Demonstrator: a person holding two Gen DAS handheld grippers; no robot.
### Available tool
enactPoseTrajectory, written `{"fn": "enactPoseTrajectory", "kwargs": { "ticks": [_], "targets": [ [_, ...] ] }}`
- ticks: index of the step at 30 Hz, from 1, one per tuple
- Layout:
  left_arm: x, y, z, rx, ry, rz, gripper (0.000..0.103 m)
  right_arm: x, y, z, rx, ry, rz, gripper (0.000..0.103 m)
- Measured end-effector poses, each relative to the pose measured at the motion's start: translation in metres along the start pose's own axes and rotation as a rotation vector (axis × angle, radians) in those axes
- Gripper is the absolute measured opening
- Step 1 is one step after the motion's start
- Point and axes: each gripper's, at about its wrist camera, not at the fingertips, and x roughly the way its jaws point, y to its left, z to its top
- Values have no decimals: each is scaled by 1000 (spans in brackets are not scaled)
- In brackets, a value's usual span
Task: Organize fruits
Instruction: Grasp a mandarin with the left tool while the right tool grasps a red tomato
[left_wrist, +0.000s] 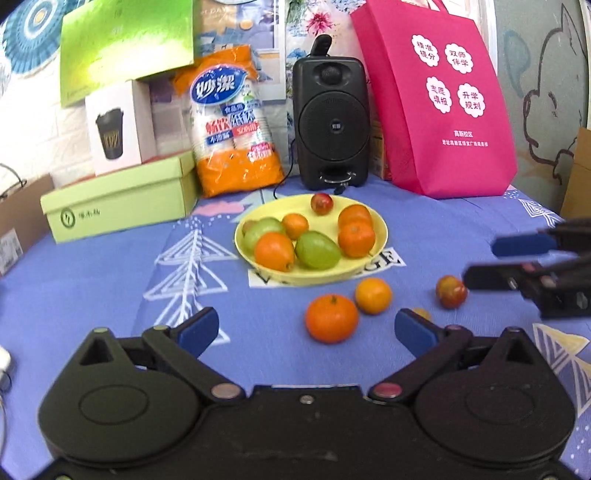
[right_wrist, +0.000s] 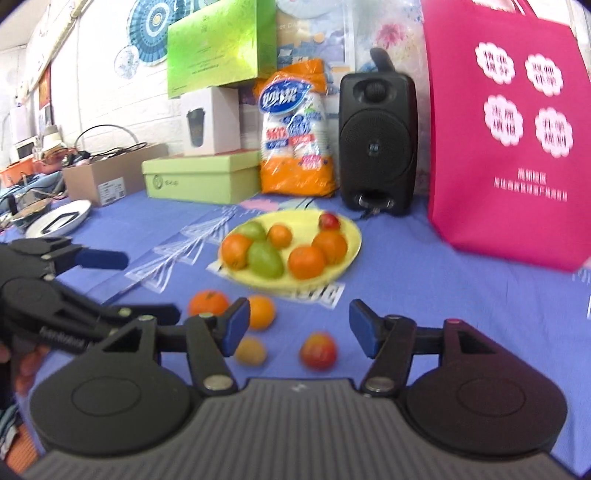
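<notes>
While both grippers hang spread and empty, four loose fruits lie at the plate's six o'clock; the left gripper should straddle the nearest orange squarely before closing.

Black speaker standing at table's far edge; pink tote bag leaning beside it toward far right corner; orange cup pack, green boxes sitting toward far left corner.
</notes>
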Motion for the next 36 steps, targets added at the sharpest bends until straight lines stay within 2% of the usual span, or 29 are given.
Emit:
{"fn": "enactPoseTrajectory", "kwargs": {
  "ticks": [5, 8, 11, 13, 20, 21, 22, 27, 31, 36],
  "targets": [
    [12, 4, -6, -40, 27, 29, 103, -7, 3, -21, 2, 41, 13, 61],
    [23, 0, -3, -31, 30, 34, 103, -4, 5, -27, -8, 61, 5, 61],
    [37, -7, 0, -16, 53, 25, 102, 2, 9, -31, -26, 82, -11, 61],
    [43, -10, 1, -4, 66, 32, 96, 4, 10, -33, -31, 91, -17, 61],
    [59, -9, 1, -27, 90, 7, 95, 7, 9, -35, -30, 98, -5, 64],
    [62, -9, 2, -30, 96, 2, 92, 8, 10, -36, -31, 101, -3, 64],
    [64, -9, 2, -32, 104, -2, 84, 9, 10, -36, -33, 105, -4, 64],
    [75, -10, 4, -22, 126, 0, 70, 10, 9, -35, -30, 108, -9, 64],
    [77, -10, 7, -13, 128, -11, 41, 12, 8, -34, -29, 113, -15, 64],
    [76, -14, 8, 5, 131, -1, 40, 16, 8, -34, -38, 122, -27, 64]
  ]
}}
